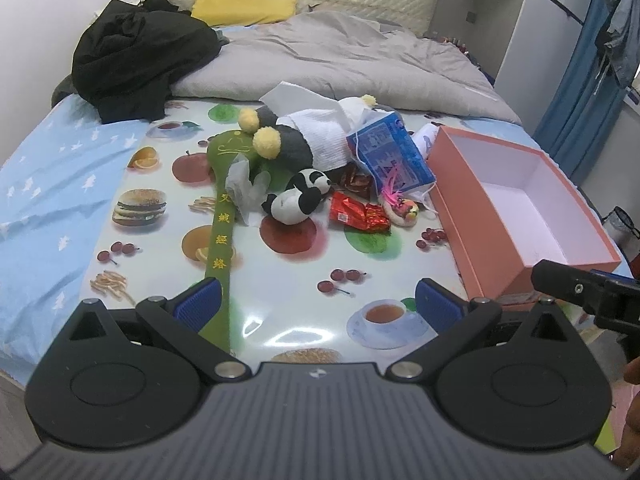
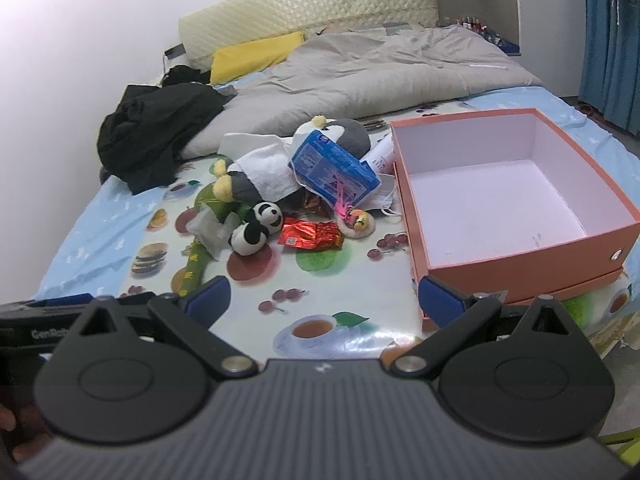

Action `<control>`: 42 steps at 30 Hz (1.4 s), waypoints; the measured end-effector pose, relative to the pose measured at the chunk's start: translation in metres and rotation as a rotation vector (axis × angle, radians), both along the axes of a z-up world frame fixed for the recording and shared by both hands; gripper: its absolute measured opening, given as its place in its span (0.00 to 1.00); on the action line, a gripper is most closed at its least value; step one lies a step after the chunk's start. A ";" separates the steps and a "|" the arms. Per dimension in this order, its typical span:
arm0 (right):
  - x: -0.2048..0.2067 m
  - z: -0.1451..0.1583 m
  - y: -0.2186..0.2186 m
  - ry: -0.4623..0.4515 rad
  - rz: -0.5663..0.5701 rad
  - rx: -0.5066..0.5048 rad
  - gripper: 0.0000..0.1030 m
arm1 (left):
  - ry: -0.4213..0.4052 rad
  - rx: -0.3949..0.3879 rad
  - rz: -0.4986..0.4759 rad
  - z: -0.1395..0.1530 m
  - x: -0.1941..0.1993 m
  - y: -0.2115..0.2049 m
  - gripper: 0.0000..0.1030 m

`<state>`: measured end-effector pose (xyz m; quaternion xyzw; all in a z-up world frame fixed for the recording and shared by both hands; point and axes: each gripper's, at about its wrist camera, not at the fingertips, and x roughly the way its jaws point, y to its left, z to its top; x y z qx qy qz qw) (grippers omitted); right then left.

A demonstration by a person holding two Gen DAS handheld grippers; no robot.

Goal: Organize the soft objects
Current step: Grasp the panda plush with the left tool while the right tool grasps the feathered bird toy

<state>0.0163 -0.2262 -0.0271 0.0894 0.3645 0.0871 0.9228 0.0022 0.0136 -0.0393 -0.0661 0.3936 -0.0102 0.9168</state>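
Note:
A heap of soft things lies on a fruit-print mat (image 1: 288, 276) (image 2: 320, 280) on the bed: a small panda plush (image 1: 300, 198) (image 2: 256, 228), a grey plush with yellow pom-poms (image 1: 280, 138) (image 2: 240, 182) under a white cloth (image 1: 320, 136) (image 2: 268, 172), a long green fabric hammer (image 1: 220, 220) (image 2: 196, 264), a blue tissue pack (image 1: 388, 152) (image 2: 332, 168) and a small pink toy (image 1: 404, 208) (image 2: 358, 220). An empty orange box (image 1: 512, 200) (image 2: 520, 208) stands to the right. My left gripper (image 1: 318, 300) and right gripper (image 2: 324, 292) are both open, near the mat's front edge, holding nothing.
Red snack wrappers (image 1: 358, 214) (image 2: 312, 236) lie beside the panda. A black jacket (image 1: 136, 56) (image 2: 156, 132), a grey duvet (image 1: 340, 56) (image 2: 380, 76) and a yellow pillow (image 1: 244, 6) (image 2: 256, 56) fill the far bed. Blue curtains (image 1: 580, 92) hang at right.

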 end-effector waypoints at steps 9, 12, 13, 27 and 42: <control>0.027 -0.012 0.004 0.007 -0.023 -0.008 1.00 | 0.023 0.000 0.003 -0.015 0.035 0.009 1.00; 0.042 -0.018 0.008 0.021 -0.013 -0.007 1.00 | 0.033 0.005 0.000 -0.024 0.050 0.011 1.00; 0.046 -0.019 0.010 0.018 -0.013 -0.014 1.00 | 0.035 0.011 0.000 -0.028 0.056 0.012 1.00; 0.141 -0.062 0.042 0.085 0.040 -0.013 0.69 | 0.091 0.111 -0.044 -0.079 0.142 0.016 0.85; 0.229 -0.130 0.046 0.195 0.012 -0.125 0.55 | 0.108 0.251 -0.180 -0.138 0.225 -0.007 0.73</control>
